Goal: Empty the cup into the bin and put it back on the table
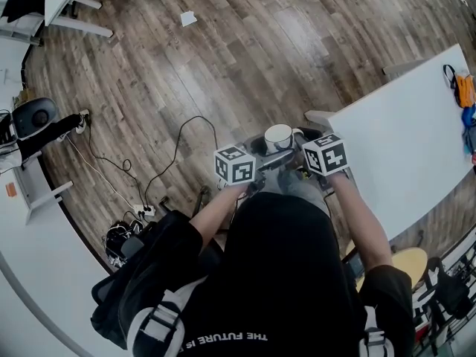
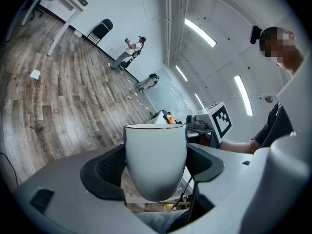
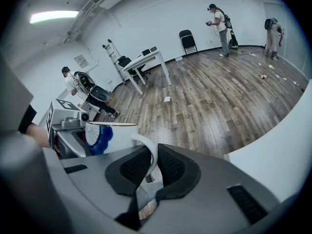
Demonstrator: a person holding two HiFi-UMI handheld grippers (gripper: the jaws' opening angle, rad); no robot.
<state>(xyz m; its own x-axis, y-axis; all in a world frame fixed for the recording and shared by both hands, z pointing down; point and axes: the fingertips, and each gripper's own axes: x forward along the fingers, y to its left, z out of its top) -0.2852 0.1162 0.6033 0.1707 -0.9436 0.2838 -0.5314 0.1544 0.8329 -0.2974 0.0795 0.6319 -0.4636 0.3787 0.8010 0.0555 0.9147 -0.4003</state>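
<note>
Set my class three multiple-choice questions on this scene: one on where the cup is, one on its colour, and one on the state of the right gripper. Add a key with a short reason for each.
1. Where is the cup?
A. Inside a bin.
B. Held up between the left gripper and the right gripper.
C. On a shelf.

2. What colour is most of the cup's body?
A. White.
B. Red.
C. Black.

3. How do the right gripper's jaws stand?
A. Wide apart and empty.
B. Closed on the cup's handle.
C. Closed on a spoon.

Key:
1 B: the left gripper's pads flank the body, and floor shows beyond it.
2 A: both gripper views show a white wall.
3 B: the handle's loop sits pinched between the pads.
</note>
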